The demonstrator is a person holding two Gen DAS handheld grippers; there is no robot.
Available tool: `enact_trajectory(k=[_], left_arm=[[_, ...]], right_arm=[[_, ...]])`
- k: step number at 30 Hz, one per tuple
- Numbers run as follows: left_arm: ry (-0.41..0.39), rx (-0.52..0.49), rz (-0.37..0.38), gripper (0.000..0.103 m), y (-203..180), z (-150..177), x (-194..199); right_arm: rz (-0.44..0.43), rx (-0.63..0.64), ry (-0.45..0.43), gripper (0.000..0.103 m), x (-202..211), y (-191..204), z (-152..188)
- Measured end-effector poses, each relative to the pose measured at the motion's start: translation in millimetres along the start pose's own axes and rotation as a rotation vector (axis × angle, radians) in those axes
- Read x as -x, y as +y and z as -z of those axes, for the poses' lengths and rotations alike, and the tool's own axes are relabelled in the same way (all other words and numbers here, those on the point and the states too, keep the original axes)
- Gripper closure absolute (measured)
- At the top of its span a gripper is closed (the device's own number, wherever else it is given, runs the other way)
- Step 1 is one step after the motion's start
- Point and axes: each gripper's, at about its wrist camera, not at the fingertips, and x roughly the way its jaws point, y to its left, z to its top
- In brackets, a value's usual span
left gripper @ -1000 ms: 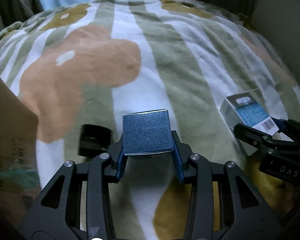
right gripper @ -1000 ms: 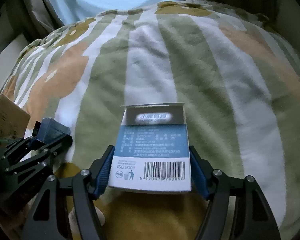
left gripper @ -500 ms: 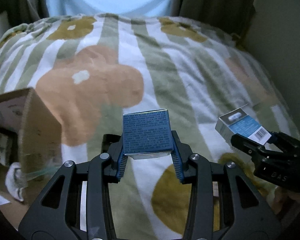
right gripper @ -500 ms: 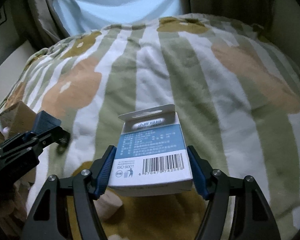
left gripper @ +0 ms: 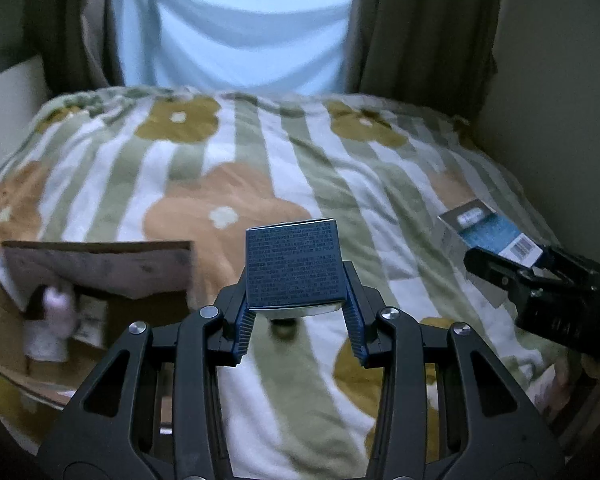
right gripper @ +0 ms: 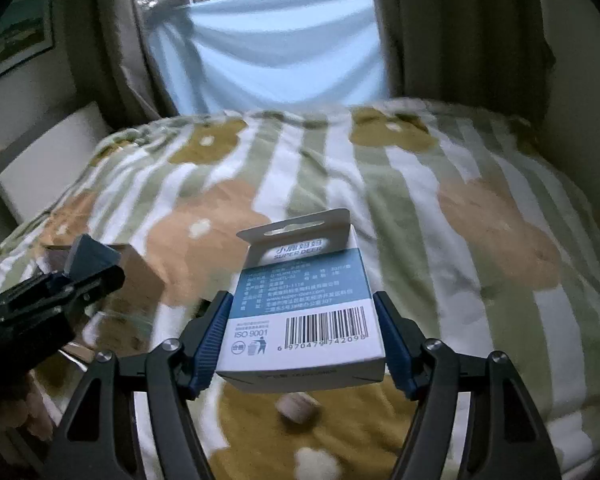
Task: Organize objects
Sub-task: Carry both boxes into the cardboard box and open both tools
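Striped bed (left gripper: 284, 168) lies under both claws, the left claw (left gripper: 296, 316) clamped on a dark box (left gripper: 294, 266), the right claw (right gripper: 302, 340) on a white-blue box (right gripper: 300, 300), neither yet stowed in the carton (left gripper: 96, 276) down-left.

A bed under a green-and-white striped fleece blanket (left gripper: 284, 168) with tan flowers; an open brown cardboard box (left gripper: 100, 280) lies at nine o'clock.

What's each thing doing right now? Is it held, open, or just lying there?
Left gripper: shut on dark blue box.
Dark blue box: held, lifted.
Right gripper: shut on white-and-blue box.
White-and-blue box: held, lifted.
Cardboard box: open, things inside.
Blanket: spread out.
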Motion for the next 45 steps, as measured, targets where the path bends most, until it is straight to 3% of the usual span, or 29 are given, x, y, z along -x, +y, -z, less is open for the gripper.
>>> enact_trajectory(k=[8,16,21,29,37,45], left_arm=[[-0.052,0.042,-0.06,0.068,68.5,-3.6,55.8],[-0.066,0.117,-0.151,0.068,161.2,2.8,86.3],[-0.07,0.163,-0.225,0.068,217.9,13.1,94.4],[-0.023,0.26,-0.254,0.068,284.6,40.1,69.7],[0.01,0.277,-0.237,0.068,296.3,52.8,43.3],[0.025,0.223,-0.239,0.067,282.6,46.6,33.6]], right_arm=[[-0.086,0.075,-0.063,0.038,19.9,76.1,-21.7],[-0.187,0.141,-0.054,0.038,4.2,160.3,-31.2],[-0.246,0.18,-0.021,0.038,-18.8,212.0,-28.9],[-0.291,0.253,0.067,0.038,-64.5,271.9,-12.3],[-0.299,0.297,0.157,0.038,-99.6,299.6,8.9],[-0.288,0.271,0.161,0.038,-105.1,294.0,5.5]])
